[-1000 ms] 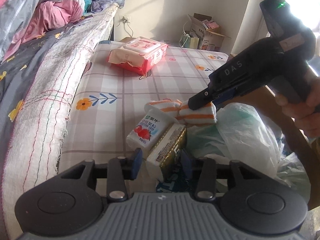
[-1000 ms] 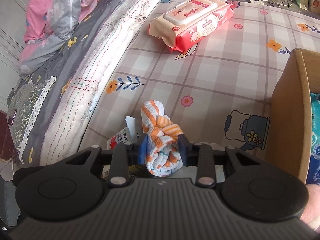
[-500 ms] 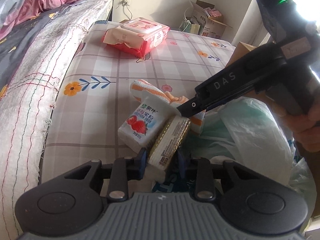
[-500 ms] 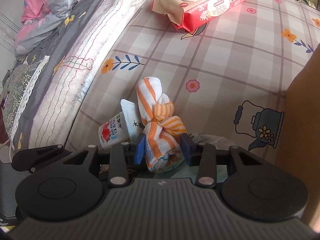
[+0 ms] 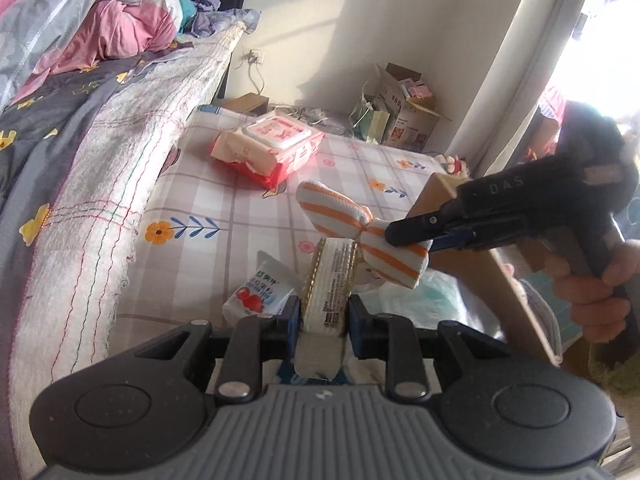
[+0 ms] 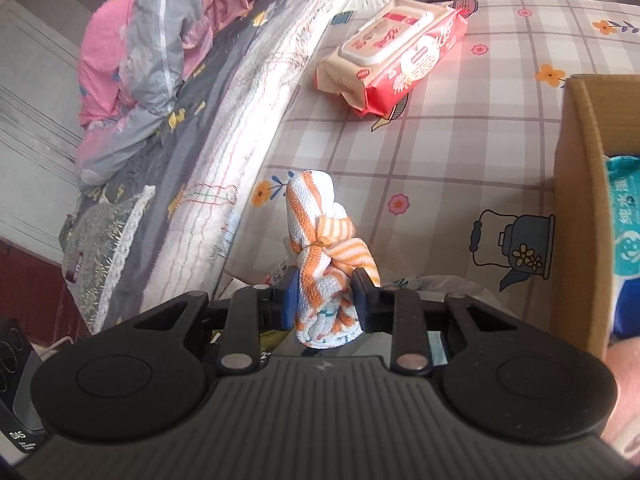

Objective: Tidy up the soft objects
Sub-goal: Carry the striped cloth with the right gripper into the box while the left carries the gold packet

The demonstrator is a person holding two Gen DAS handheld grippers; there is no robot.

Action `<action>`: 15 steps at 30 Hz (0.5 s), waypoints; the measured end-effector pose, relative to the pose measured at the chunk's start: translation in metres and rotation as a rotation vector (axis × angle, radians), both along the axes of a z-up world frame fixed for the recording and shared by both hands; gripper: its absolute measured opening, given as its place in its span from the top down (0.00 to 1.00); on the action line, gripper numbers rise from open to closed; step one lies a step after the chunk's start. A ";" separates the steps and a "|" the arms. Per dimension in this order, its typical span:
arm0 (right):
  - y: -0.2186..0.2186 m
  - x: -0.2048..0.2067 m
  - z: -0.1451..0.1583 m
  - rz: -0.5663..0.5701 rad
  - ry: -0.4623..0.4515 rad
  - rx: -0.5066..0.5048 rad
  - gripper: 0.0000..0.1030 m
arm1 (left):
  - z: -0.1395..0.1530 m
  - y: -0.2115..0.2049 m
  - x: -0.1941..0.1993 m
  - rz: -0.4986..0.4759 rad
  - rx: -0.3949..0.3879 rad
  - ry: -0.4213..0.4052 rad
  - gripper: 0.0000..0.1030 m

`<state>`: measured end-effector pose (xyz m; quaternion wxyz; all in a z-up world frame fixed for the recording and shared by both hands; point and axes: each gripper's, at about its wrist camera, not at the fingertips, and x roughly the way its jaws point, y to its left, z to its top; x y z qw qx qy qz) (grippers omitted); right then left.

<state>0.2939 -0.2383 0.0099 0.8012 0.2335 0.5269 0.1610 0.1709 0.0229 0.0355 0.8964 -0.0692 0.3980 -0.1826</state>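
My left gripper is closing, its pads pressing a white pack with gold edges that stands upright between them, lifted above the mat. My right gripper is closing too, clamped on a knotted orange-and-white striped towel whose free end sticks forward. In the left wrist view the right gripper comes in from the right with the towel just above the white pack. A small strawberry-print pack lies on the mat beside my left fingers.
A red wet-wipes pack lies farther out on the checked floral mat. A cardboard box at the right holds a teal pack. A crumpled plastic bag lies under the grippers. The bed runs along the left.
Both grippers have risen, taking the white pack and the striped towel up off the pile. The strawberry pack stayed on the mat.
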 end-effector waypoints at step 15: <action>-0.148 -0.214 0.035 -0.308 -0.042 -0.072 0.73 | 0.025 -0.082 -0.039 -0.169 -0.089 -0.047 0.76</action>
